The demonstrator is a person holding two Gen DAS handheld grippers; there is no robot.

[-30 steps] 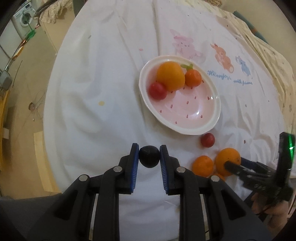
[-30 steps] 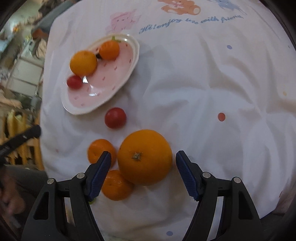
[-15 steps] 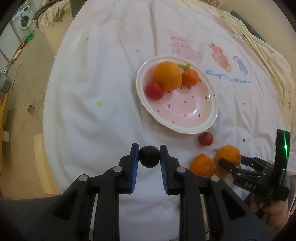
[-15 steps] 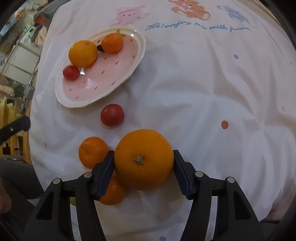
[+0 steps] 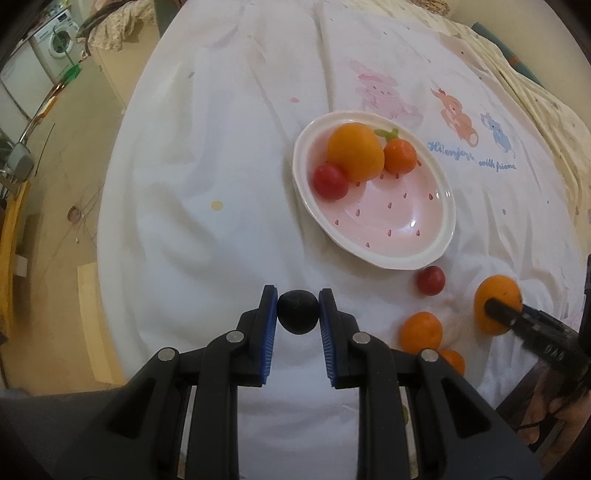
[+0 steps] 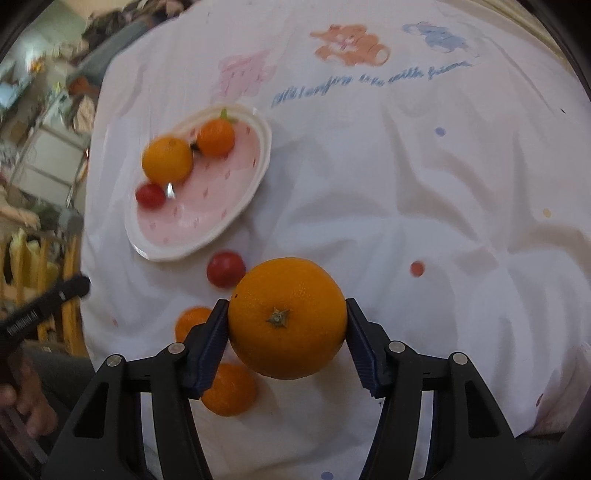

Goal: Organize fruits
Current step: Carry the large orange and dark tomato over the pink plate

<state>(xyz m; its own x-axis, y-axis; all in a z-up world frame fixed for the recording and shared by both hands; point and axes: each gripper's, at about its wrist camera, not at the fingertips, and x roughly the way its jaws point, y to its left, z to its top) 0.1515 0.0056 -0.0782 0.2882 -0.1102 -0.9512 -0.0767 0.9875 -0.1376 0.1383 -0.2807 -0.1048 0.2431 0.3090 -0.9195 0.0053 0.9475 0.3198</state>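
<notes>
Orange (image 6: 287,318) is sitting between my right gripper's (image 6: 284,341) blue pads (image 6: 210,341), both pressing its sides, stem end facing the camera; I'm holding it above the cloth (image 6: 406,206), and in the left view it's showing at the far right edge with the gripper finger across it. My left gripper (image 5: 297,319) is pinching a small dark fruit (image 5: 297,312), jaws narrow and tight on it, pointing steeply down over the cloth.

Plate (image 5: 436,254), pink with a white rim, is lying beyond the dark fruit. It's carrying a big yellow-orange fruit (image 5: 355,152), a small mandarin (image 5: 400,157) touching its right side, and a cherry tomato (image 5: 330,181) touching its near left side. The rest of the plate is bare.

A second tomato (image 5: 431,280) is lying on the cloth just off the plate's near rim. Two loose mandarins are lying nearer to me, one (image 5: 422,331) beside the right gripper, the other (image 6: 229,389) partly hidden under its left finger.

Cloth is white, wrinkled, printed with cartoon animals and blue script. Background in the right view is blurring. A washing machine (image 5: 55,35) is standing in the far left corner.
</notes>
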